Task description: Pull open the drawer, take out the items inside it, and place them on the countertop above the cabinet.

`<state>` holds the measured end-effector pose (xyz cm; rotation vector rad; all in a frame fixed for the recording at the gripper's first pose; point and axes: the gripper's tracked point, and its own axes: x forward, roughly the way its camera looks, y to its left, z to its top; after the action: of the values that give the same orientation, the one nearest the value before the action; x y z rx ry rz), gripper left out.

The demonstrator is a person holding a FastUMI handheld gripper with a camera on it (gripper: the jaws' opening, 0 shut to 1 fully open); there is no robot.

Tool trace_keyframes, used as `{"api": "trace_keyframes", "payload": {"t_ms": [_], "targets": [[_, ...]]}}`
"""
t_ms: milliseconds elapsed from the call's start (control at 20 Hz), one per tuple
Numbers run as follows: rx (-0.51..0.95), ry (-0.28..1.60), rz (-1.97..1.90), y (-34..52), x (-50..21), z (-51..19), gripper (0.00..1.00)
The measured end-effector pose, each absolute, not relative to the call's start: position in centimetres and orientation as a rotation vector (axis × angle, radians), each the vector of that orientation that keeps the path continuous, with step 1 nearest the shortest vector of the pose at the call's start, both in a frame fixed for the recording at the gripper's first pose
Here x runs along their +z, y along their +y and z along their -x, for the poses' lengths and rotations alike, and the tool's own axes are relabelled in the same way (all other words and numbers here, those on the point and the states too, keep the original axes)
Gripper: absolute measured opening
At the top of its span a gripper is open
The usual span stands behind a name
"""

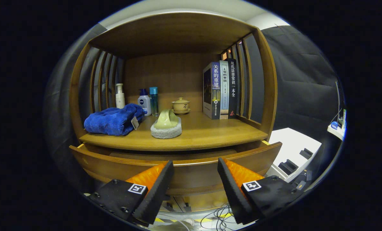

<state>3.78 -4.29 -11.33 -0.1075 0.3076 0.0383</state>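
The wooden drawer (107,165) under the countertop (210,134) stands pulled out a short way, its front panel just ahead of my fingers. My gripper (195,168) is open, its orange-and-black fingers (155,183) wide apart in front of the drawer's front, gripping nothing. The drawer's inside is hidden behind its front panel. On the countertop lie a folded blue towel (114,120) at the left and a pale green scrubber with a grey pad (166,126) in the middle.
At the back of the countertop stand a white pump bottle (120,96), a blue-capped lotion bottle (144,102), a teal bottle (153,100) and a lidded ceramic cup (181,105). Three books (221,90) stand upright at the right. Cables (216,218) lie on the floor below.
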Motion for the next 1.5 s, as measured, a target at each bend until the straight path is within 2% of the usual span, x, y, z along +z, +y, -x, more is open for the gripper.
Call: {"api": "trace_keyframes", "payload": {"t_ms": [550, 1000, 1300, 1500], "targets": [[0.043, 0.316, 0.063, -3.5, -11.6, -7.3, 0.94], [0.024, 0.319, -0.024, -3.9, -11.6, -6.5, 0.96], [0.012, 0.270, -0.165, -2.8, -6.2, -4.5, 0.97], [-0.004, 0.226, -0.053, -2.9, -0.7, -3.6, 0.97]]}}
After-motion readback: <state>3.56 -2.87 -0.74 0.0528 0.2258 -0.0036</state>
